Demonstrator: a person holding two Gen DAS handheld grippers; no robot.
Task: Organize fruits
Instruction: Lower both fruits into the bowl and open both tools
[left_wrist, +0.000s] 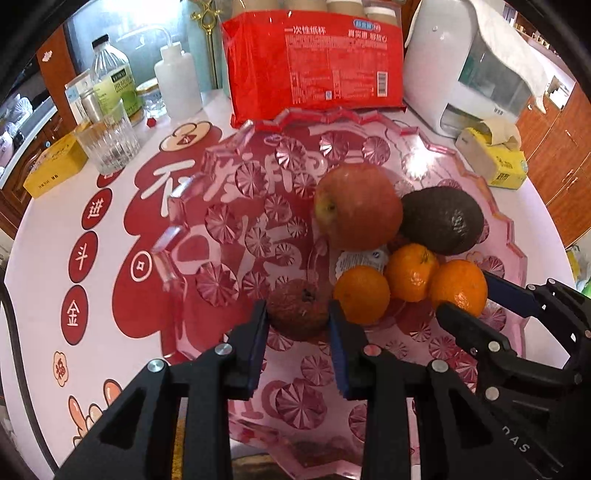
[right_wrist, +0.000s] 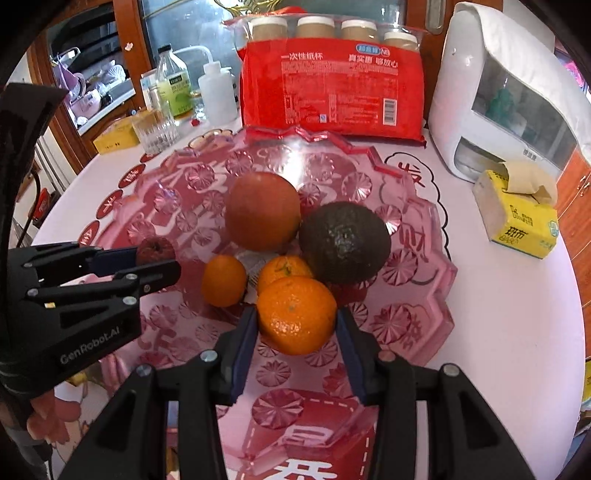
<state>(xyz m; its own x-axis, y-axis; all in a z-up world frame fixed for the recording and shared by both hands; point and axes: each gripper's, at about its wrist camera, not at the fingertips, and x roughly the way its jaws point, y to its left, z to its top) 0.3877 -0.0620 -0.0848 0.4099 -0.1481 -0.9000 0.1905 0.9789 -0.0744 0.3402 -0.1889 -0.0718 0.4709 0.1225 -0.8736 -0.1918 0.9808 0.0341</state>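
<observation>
The left gripper (left_wrist: 298, 314) clamps a brown fruit (left_wrist: 297, 308), the right gripper (right_wrist: 295, 325) a mandarin (right_wrist: 295, 314); both should be lowered gently into the pink glass dish (left_wrist: 424, 136) (fragile) before the jaws open.

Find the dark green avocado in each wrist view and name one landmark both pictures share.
Left wrist view: the dark green avocado lies right of centre, beside the red apple.
Right wrist view: the avocado lies just right of centre, above the oranges.
Shared landmark: the red paper-cup package behind the pink glass tray.
</observation>
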